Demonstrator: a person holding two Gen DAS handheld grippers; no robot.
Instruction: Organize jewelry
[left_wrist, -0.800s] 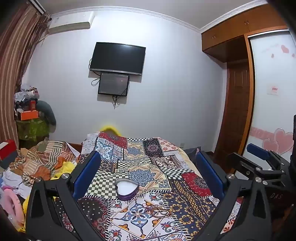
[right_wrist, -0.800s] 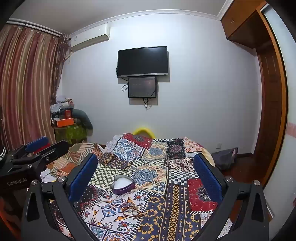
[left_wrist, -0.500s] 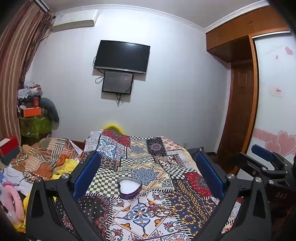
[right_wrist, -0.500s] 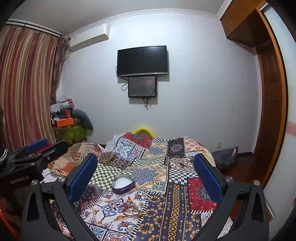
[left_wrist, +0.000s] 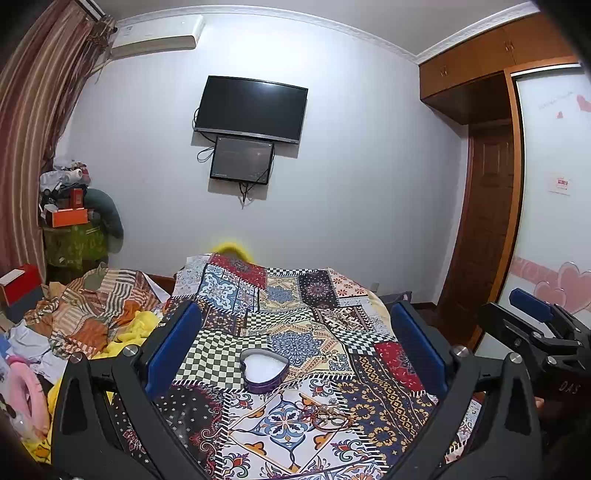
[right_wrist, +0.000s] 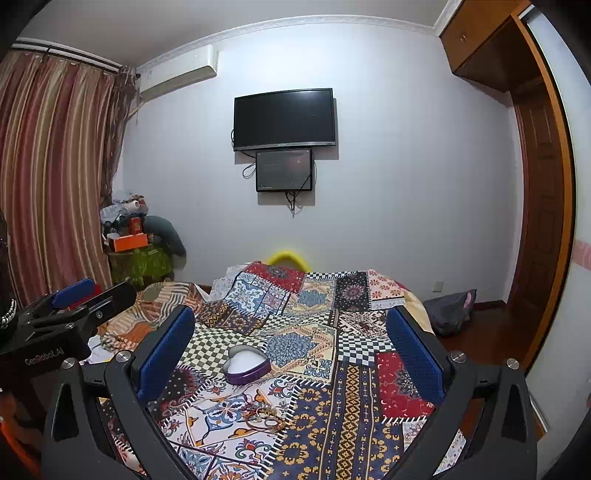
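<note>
While both grippers hover above bed, patchwork quilt (left_wrist: 295, 332) covers most of view. TV (left_wrist: 251, 109) on wall w/ smaller screen (left_wrist: 242, 159) under it. Left gripper (left_wrist: 295, 349) wide apart, holding nothing; right gripper (right_wrist: 291, 354) likewise. Heart-shaped box (left_wrist: 264, 370), lid off, sits mid-quilt. Jewelry pile (left_wrist: 328, 415) just in front of box, not touching.
</note>
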